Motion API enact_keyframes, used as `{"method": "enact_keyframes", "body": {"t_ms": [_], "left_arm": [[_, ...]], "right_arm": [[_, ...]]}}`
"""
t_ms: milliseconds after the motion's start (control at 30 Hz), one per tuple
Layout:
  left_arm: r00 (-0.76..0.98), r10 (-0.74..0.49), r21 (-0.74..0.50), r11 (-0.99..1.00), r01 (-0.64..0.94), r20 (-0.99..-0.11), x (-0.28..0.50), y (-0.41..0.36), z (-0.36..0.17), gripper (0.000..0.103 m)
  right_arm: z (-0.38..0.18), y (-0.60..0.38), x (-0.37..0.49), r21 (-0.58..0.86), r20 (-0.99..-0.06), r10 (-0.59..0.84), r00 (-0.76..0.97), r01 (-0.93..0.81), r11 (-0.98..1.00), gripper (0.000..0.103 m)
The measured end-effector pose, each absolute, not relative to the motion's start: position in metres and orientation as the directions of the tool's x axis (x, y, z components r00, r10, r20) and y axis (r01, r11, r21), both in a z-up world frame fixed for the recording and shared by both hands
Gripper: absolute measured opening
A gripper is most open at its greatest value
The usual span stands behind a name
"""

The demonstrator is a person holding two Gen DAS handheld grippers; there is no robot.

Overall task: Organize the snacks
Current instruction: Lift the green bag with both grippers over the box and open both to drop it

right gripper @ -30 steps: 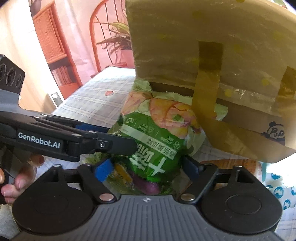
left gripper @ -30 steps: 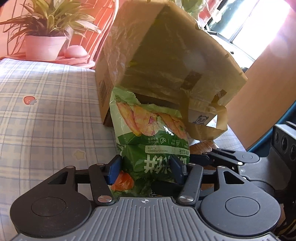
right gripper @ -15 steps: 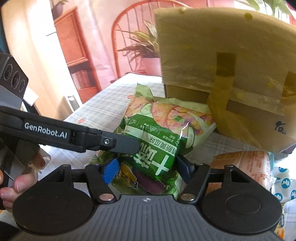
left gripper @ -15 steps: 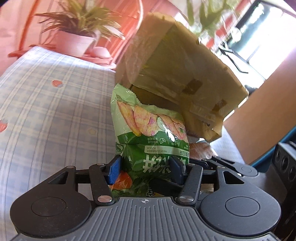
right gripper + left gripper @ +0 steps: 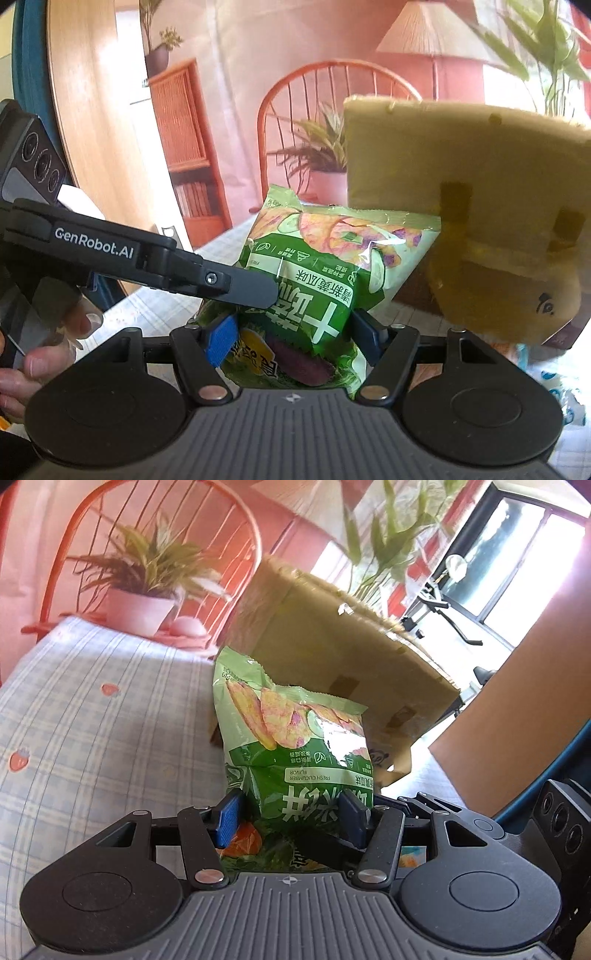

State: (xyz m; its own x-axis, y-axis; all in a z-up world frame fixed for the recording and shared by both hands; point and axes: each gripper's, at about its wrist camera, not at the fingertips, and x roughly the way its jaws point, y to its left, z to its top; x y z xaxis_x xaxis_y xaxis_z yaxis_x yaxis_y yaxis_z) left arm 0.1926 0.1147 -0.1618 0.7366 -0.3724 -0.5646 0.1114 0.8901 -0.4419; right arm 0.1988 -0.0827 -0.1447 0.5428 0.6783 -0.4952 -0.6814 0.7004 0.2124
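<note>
Moved: both grippers and the green chip bag (image 5: 295,746) sit higher and farther back from the cardboard box (image 5: 332,657) than a second ago; the box, which then filled the top of both views, now lies beyond the bag, and more of the room shows above it.
Tablecloth: the checked tablecloth (image 5: 92,720) with small strawberry prints covers the left of the left wrist view; its near edge is cut off behind the gripper body.
Potted plant: a potted plant (image 5: 144,590) stands at the far edge of the table, before an orange chair back.
Left gripper: the left gripper (image 5: 290,818) pinches the lower part of the bag between its blue pads; the bag's bottom is hidden behind the gripper body.
Chip bag: held clear of the table by both grippers, upright, print upside down, in front of the box.
Right gripper: the right gripper (image 5: 293,338) has the same bag between its pads, pressing its sides; the left gripper's finger crosses before the bag in this view.
Box: tilted, its opening not visible; a taped flap hangs at its near right corner.
Other snacks: pale packets (image 5: 554,376) at the right edge, mostly hidden.
Hand: fingers (image 5: 44,354) at the left edge, partly cut off.
</note>
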Motion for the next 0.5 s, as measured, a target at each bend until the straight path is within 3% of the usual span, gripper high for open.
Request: {"method": "enact_keyframes", "body": {"t_ms": [500], "left_arm": [[0.795, -0.408, -0.378, 0.893, 0.244, -0.450, 0.226, 0.077, -0.074, 0.059]], "right_arm": [[-0.062, -0.123, 0.233, 0.180, -0.353, 0.690, 0.632, -0.677, 0.713, 0.069]]}}
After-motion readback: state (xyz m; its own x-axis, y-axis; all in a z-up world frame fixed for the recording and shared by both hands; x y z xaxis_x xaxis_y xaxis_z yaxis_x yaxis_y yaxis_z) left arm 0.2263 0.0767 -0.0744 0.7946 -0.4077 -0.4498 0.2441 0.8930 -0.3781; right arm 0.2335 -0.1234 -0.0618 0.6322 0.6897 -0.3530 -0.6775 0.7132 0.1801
